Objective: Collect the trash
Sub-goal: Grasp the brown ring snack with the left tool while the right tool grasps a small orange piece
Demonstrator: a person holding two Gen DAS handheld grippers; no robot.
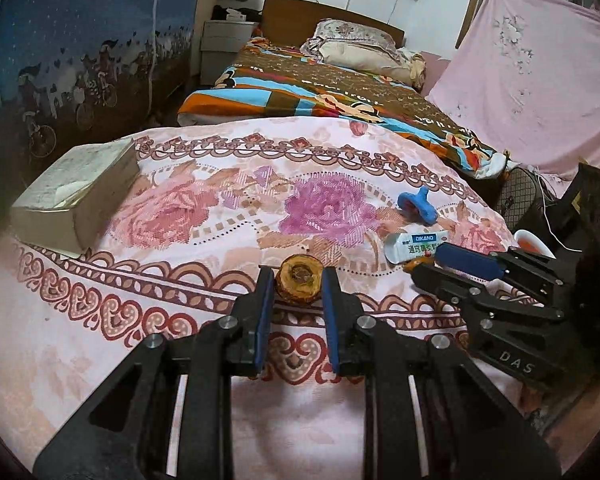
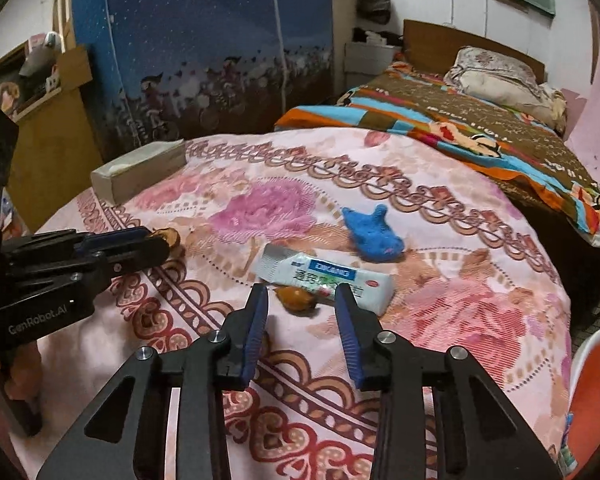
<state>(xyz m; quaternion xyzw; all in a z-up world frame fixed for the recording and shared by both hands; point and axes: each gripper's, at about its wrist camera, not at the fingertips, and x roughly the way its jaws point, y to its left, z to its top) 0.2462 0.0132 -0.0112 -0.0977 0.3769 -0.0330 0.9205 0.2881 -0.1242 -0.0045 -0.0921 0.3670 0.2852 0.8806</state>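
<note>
A round brown fruit peel (image 1: 299, 283) lies on the flowered cloth (image 1: 204, 216). My left gripper (image 1: 298, 284) has a blue pad on each side of it, close to it; whether they grip is unclear. In the right wrist view this gripper (image 2: 156, 240) is at the left, with the peel (image 2: 168, 236) at its tip. My right gripper (image 2: 302, 300) is open just short of a small brown scrap (image 2: 298, 298), which lies against a white DIKANG box (image 2: 324, 276). The box (image 1: 414, 245) and the right gripper (image 1: 432, 264) also show in the left wrist view.
A blue rubber piece (image 2: 374, 234) lies beyond the box; it also shows in the left wrist view (image 1: 418, 206). A tissue box (image 1: 76, 196) stands at the cloth's far left. A red and white bin (image 2: 594, 396) is at the right edge. A bed (image 1: 340, 84) lies behind.
</note>
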